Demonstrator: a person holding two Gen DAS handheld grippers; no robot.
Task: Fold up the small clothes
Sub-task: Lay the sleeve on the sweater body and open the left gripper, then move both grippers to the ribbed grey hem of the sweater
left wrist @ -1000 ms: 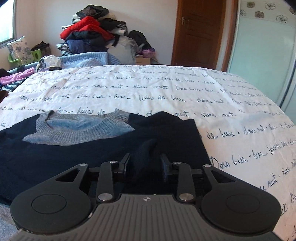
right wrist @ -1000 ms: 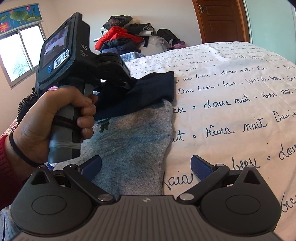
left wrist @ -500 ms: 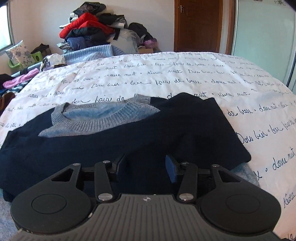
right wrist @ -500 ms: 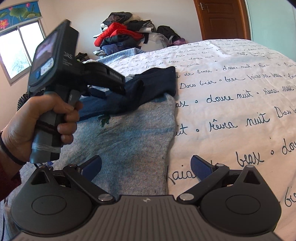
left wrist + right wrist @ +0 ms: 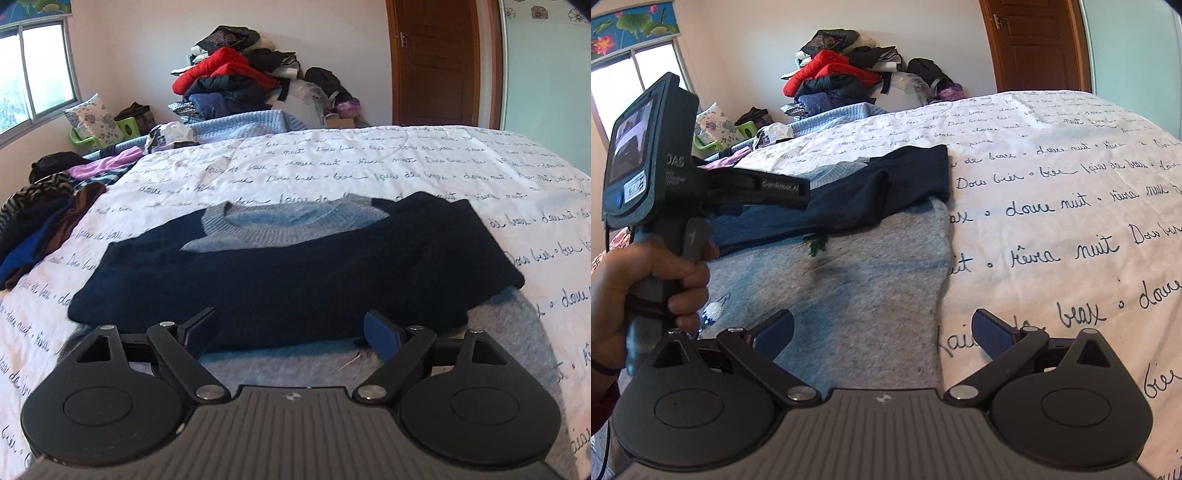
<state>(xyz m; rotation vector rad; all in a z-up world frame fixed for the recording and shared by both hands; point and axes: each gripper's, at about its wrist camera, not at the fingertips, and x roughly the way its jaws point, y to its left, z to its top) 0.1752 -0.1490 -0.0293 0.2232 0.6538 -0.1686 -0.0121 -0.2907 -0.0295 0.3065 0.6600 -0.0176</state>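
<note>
sweater (image 5: 295, 273): navy and grey knit, lying flat on the bed (image 5: 424, 173), collar at the far side, hem toward the person. Both navy sleeves are laid across the chest, so it reads as a wide navy band over a grey body.
long axis: the navy band runs left–right across the left wrist view; the grey lower body (image 5: 849, 291) runs from that band toward the tongs.
left tongs (image 5: 291, 334): jaws have just been opening and now stand wide apart, nothing between them; they hang just short of the navy band's near edge, over the grey body.
right tongs (image 5: 882, 332): jaws wide apart, empty, over the grey body's right edge where it meets the bedsheet.
left hand (image 5: 646, 295): wraps its handle, seen in the right wrist view.
nearer side: my read is both tongs sit about level with the hem end, left one closer to the folded sleeves.
next move (judgement): likely grab the hem at two corners and fold away, toward the collar; hem itself is below both views, can't confirm.
</note>
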